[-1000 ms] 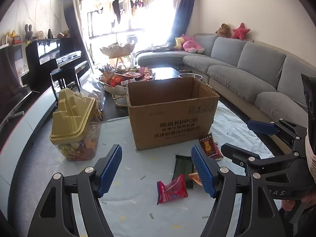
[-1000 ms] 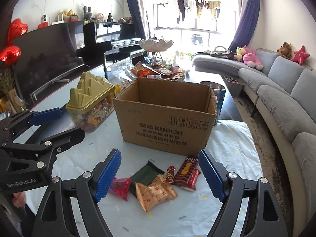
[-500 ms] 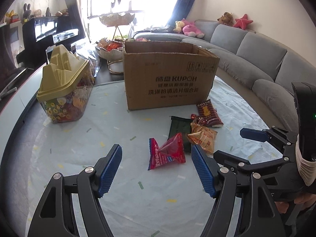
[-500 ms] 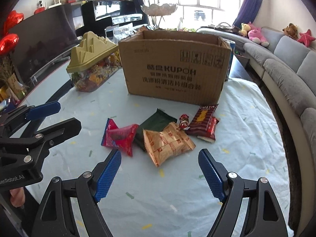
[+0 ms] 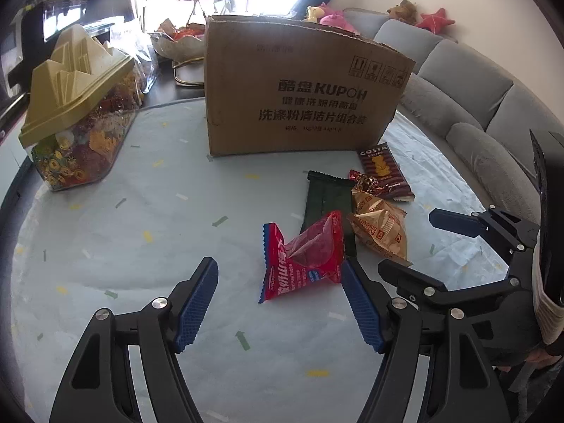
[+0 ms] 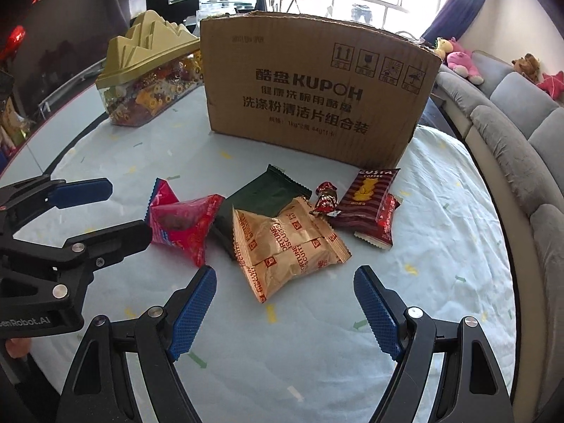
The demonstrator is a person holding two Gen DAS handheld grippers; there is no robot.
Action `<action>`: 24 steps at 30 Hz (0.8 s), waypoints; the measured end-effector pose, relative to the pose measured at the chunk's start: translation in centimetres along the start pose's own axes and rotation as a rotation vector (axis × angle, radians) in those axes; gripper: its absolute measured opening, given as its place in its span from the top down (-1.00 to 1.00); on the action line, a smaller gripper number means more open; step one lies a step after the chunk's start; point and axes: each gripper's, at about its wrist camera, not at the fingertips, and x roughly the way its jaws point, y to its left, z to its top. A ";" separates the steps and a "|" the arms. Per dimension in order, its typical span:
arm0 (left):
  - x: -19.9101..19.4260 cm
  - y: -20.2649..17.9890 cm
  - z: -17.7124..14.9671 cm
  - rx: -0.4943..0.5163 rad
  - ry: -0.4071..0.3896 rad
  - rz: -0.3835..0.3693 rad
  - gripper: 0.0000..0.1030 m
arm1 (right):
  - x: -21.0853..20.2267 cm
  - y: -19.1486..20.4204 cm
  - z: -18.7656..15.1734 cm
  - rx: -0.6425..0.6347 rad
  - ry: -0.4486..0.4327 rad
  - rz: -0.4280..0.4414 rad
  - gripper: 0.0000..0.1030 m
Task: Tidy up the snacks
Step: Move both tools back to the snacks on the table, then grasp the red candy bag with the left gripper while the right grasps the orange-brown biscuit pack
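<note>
Several snack packets lie in front of a brown cardboard box. A red packet lies just ahead of my left gripper, which is open and empty. An orange-brown biscuit packet lies just ahead of my right gripper, also open and empty. Behind them rest a dark green packet, a small foil candy and a maroon striped Costa packet. Each gripper also shows in the other's view.
A clear candy jar with a yellow-green peaked lid stands left of the box on the pale confetti-patterned cloth. A grey sofa curves along the right. A fruit bowl and a piano are behind the box.
Both grippers have sunk toward the table and tilted downward, so the packets now sit close in front of their fingertips. Jaw widths look unchanged.
</note>
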 end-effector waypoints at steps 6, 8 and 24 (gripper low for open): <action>1.8 0.7 0.4 -0.047 0.035 -0.032 -0.34 | 1.2 -0.2 0.5 -0.001 0.023 0.002 -0.57; 2.4 0.9 0.5 -0.063 0.044 -0.043 -0.29 | 1.4 -0.3 0.6 -0.002 0.023 0.000 -0.57; 3.5 0.3 0.5 -0.126 0.072 -0.135 0.21 | 3.2 -0.1 1.6 -0.021 0.031 0.000 -0.19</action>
